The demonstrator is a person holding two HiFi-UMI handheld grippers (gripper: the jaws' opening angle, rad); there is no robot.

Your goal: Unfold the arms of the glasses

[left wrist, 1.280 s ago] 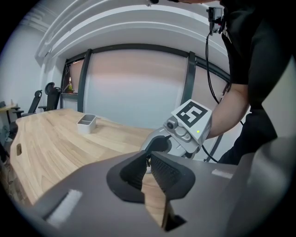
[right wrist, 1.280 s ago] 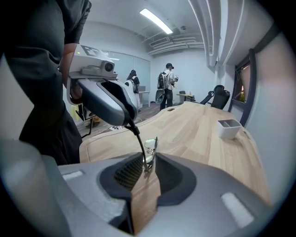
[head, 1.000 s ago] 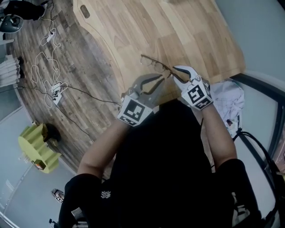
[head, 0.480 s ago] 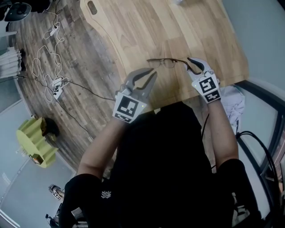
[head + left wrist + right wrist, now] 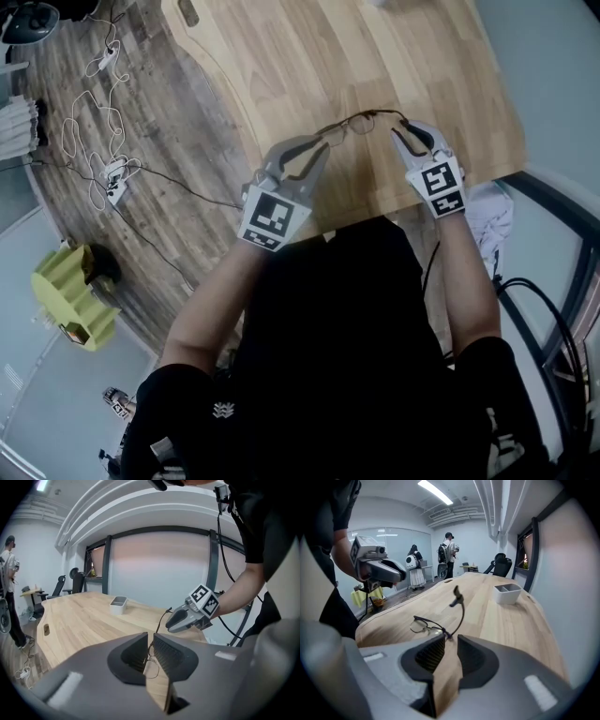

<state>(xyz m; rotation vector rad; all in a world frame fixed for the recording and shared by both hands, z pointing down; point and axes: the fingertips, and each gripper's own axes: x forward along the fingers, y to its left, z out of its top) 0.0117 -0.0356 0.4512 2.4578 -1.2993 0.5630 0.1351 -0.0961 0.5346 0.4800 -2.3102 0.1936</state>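
Black glasses [image 5: 426, 622] likely handling light, fragile; hinge corner seeming safest hold | right gripper [image 5: 449, 639] pinching it at its tips | left gripper [image 5: 151, 641] hovering part-open, empty.

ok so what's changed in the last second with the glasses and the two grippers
The right gripper, holding the glasses by the hinge end, shifted them slightly rightward along the table. The left gripper drew off them, then came back beside the lens end. Unchanged: the left jaws' narrow gap and the right gripper's hold.
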